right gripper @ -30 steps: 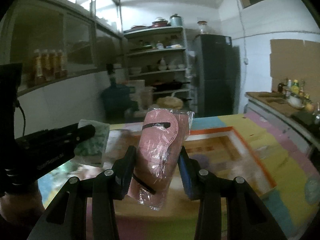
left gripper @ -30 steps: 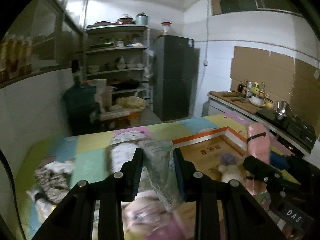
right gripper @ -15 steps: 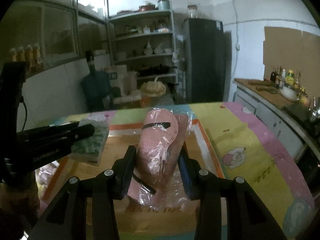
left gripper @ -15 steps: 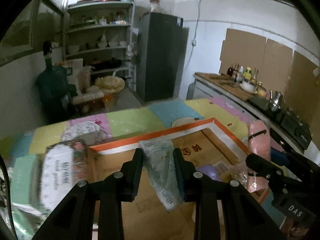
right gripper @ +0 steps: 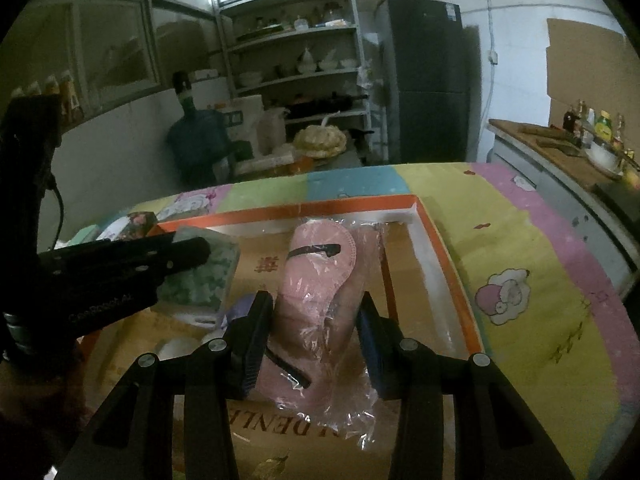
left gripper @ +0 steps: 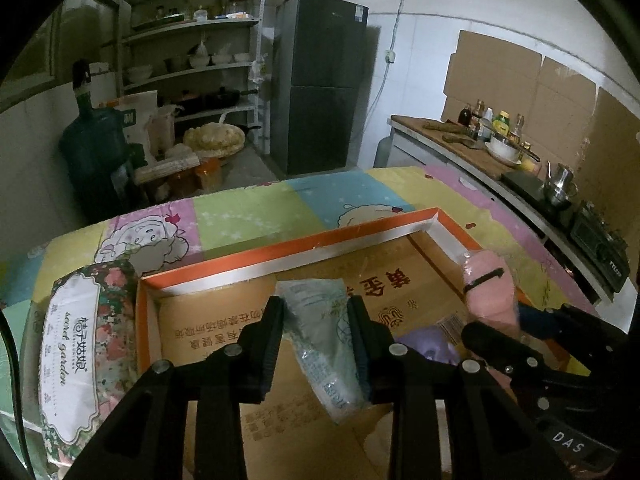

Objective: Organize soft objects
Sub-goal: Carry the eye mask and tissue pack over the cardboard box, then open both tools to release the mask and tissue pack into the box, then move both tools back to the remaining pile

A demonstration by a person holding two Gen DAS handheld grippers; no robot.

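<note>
Your left gripper (left gripper: 320, 344) is clamped on a pale green tissue pack (left gripper: 324, 344); jaws closed only as far as the pack allows, pack squashed between the pads and sticking out past the fingertips; your right gripper (right gripper: 314, 336) is pinched the same way on a pink mask packet (right gripper: 316, 292), loose wrapper hanging below the fingers.

What changed: a second ago both wrist views were aimed across the colourful mat (left gripper: 248, 212) with the cardboard box (left gripper: 360, 240) off ahead and to the side; now both sets of fingers hang over the box, its brown floor directly under and ahead of the tips; the grip on either item looks no different, so nothing has slipped in transit.

In the left view the orange-and-white rim runs ahead of the fingertips; the floral tissue pack (left gripper: 76, 352) sits outside the box, left of your left fingers; a purple soft item (left gripper: 428, 344) lies on the box floor right of them, between the two grippers; pink packet (left gripper: 488, 292) shows further right.

Meaning for the task: carry phase looks done; both items seem placed for release into the box; neither has been let go yet; floral pack probably next to collect.
</note>
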